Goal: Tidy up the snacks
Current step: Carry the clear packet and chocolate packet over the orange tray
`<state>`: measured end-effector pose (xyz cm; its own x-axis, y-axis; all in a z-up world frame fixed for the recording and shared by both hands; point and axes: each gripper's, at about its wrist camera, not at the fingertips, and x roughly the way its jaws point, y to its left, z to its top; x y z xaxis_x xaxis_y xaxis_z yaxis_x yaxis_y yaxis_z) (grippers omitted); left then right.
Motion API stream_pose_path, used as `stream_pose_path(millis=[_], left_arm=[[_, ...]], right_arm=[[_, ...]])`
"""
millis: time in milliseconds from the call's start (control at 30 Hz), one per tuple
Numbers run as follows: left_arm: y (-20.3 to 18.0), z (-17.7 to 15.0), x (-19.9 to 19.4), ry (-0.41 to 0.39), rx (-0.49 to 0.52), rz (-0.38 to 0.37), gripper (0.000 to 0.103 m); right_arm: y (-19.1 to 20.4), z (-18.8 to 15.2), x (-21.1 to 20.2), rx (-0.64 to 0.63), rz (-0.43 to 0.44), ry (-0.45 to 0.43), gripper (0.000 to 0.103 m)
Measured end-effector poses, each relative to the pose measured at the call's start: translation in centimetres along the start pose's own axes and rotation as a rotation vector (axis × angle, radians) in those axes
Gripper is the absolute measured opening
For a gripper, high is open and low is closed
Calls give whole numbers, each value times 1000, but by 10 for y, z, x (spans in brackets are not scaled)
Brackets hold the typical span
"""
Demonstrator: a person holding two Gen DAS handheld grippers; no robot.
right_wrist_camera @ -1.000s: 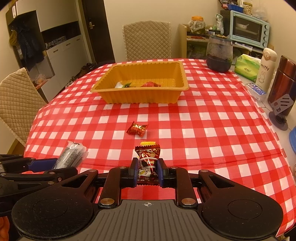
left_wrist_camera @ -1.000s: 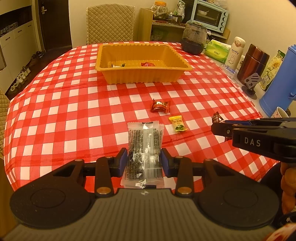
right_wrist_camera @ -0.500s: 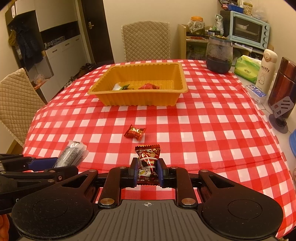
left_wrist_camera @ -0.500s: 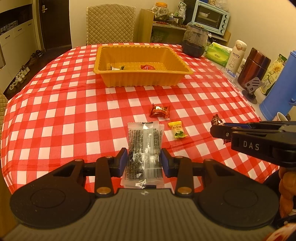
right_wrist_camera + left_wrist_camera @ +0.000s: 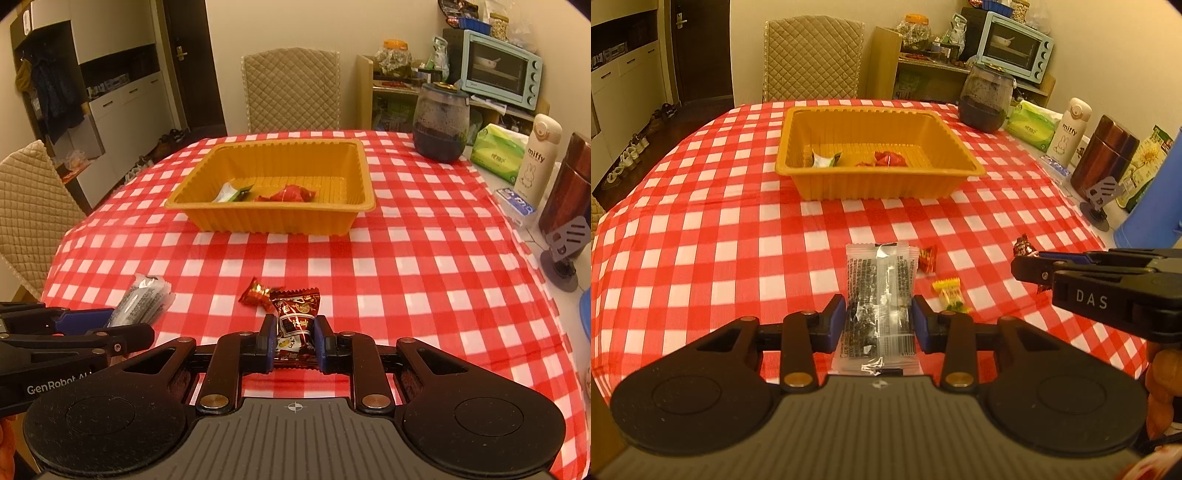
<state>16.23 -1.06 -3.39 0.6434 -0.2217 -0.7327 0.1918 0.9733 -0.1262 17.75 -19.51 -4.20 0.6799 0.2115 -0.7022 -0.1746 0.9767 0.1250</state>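
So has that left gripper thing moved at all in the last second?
Yes. The left gripper, shut on its clear packet, has moved toward the orange tray: the tray looks nearer and the loose candies sit closer to its fingers.

Left gripper (image 5: 879, 319) gripped a clear packet (image 5: 879, 291).
Orange tray (image 5: 879, 184) sat far; two candies (image 5: 947, 277) lay near right.

The near end of the clear dark-filled packet (image 5: 878, 310) is hidden behind the left gripper (image 5: 879, 320) body, and its small print cannot be read. In the right wrist view, the lower end of the dark red snack packet (image 5: 295, 325) is covered by the jaws. The blue container (image 5: 1148, 206) at the worktop's right edge is cut off by the picture's edge. The two wrappers in the orange tray (image 5: 879, 195) are partly hidden by its near wall.
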Motion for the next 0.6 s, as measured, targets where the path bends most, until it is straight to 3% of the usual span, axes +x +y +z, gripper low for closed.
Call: stream_pose_path(millis=[600], left_arm=[[9, 60, 27, -53, 5, -9, 35]], right_arm=[[-9, 54, 32, -15, 10, -20, 21]])
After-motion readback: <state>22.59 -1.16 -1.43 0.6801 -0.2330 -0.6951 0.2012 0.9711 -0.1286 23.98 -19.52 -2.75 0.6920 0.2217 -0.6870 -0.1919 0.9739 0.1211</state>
